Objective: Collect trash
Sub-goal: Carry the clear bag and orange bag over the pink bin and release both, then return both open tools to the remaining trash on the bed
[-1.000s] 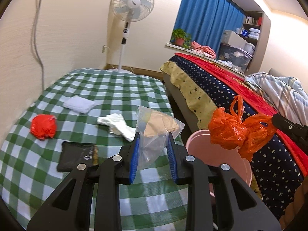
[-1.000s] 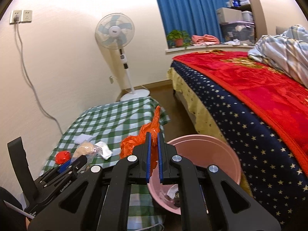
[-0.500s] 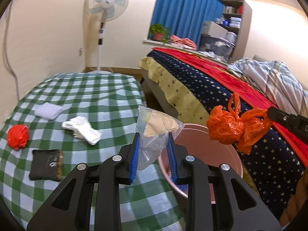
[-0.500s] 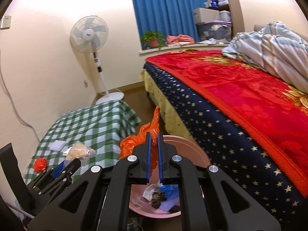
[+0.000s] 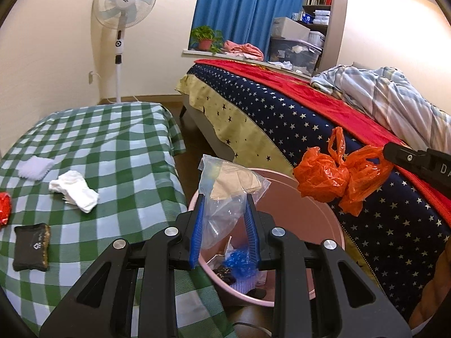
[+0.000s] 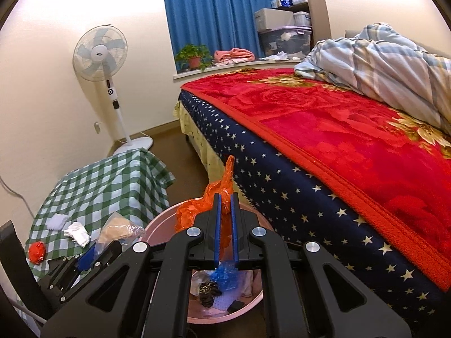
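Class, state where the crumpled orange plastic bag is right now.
The crumpled orange plastic bag hangs clamped in the right gripper, above the round pink bin, beside the star-patterned bed.

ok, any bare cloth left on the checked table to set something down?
Yes: the far half of the checked table, beyond the white pad and white rag, and the near edge beside the pink bin. Crowded on the left: red wad, black pouch.

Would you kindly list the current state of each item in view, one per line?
Left tool: shut on clear plastic bag, above the bin.
Right tool: shut on orange plastic bag, above the bin.
Pink bin: upright, open, trash inside.
White tissue: crumpled, lying on checked cloth.
Black packet: lying flat on the cloth.
Fan: upright; running or not, unclear.
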A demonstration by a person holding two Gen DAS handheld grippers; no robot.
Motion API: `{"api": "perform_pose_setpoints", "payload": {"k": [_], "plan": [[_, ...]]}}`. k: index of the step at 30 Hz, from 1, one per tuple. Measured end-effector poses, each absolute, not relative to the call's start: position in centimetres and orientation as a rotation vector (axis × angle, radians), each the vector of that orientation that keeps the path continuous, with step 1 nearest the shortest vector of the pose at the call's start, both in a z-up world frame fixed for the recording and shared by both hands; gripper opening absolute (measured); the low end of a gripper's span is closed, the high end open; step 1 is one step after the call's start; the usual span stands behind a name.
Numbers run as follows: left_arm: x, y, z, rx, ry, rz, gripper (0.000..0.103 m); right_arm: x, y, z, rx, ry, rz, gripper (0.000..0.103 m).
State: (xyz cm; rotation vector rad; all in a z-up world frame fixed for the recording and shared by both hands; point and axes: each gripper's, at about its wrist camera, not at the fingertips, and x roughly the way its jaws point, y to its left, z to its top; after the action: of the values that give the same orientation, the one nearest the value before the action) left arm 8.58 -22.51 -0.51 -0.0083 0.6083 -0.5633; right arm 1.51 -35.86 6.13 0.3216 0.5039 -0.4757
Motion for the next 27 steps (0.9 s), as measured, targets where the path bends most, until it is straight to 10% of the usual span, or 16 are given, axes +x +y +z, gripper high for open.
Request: {"api": "perform_pose_setpoints", "payload": {"k": [12,17,27], "plan": [[9.4,-24.5,-2.3,-0.026,0.655,-0.608,0.027,2.0,-36.7,5.0,0.333,0.530,-0.501,0.008],[9.9,-24.4,-2.7,-0.048,0.680,-0.612,0.045,2.1,-37.0,4.5,0.367,0.539,-0.513,0.043],[9.3,-22.7,-1.4,-0.037,0.649,-0.587,0.045,2.0,-36.0,5.1,0.355,0.517,-0.483,0.044]]}}
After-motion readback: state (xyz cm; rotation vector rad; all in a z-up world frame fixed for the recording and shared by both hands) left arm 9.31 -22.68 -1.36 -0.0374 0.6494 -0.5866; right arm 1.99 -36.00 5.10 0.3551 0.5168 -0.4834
